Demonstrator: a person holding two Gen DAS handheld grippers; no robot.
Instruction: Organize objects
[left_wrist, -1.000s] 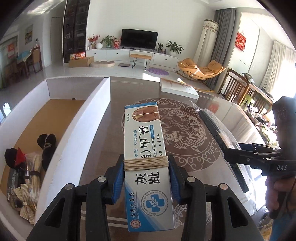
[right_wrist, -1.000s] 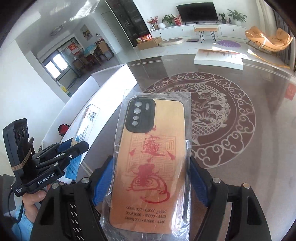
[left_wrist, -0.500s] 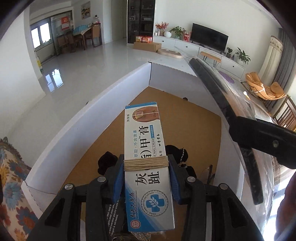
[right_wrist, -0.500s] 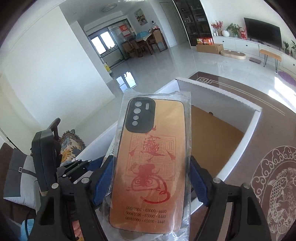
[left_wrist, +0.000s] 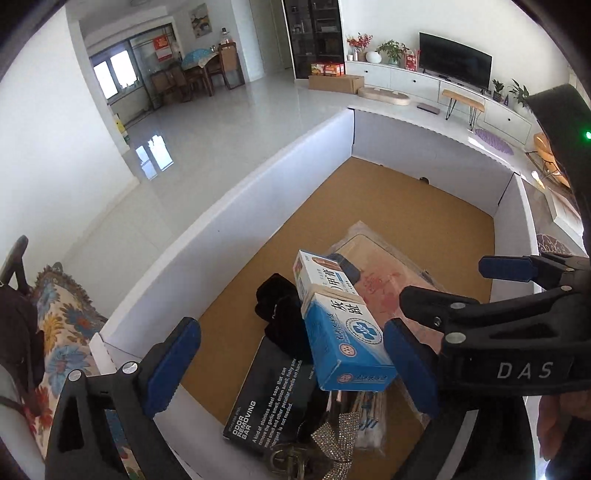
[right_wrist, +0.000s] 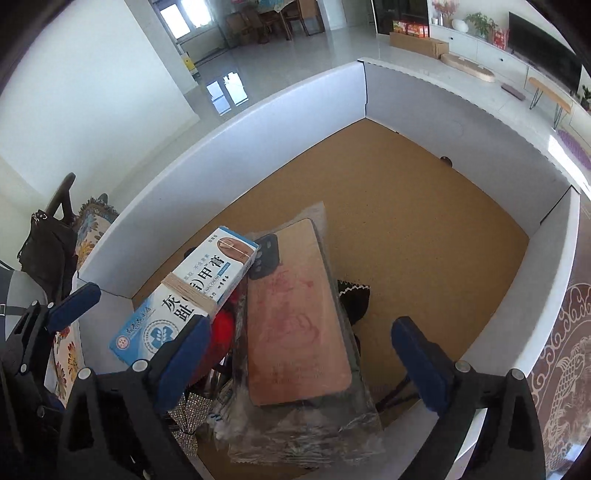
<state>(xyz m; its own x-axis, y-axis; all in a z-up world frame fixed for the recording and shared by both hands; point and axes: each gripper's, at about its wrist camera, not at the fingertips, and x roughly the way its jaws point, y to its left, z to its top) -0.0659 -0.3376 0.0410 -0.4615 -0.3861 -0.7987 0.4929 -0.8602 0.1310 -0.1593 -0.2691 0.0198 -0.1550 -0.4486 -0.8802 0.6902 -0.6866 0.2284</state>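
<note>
Cream box (left_wrist: 341, 325) loose between spread left fingers (left_wrist: 173, 365), bagged phone case (right_wrist: 295, 317) between spread right fingers (right_wrist: 421, 363), jaws just opened

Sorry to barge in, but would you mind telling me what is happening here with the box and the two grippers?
A person is sorting small items into a white cardboard box with two handheld grippers. Both jaws have just been opening and nothing is between them now. The left gripper has let go of the nail cream box, which lies tilted on the pile; the right gripper has let go of the bagged phone case, which lies beside it, over an odor removing bar box.
</note>
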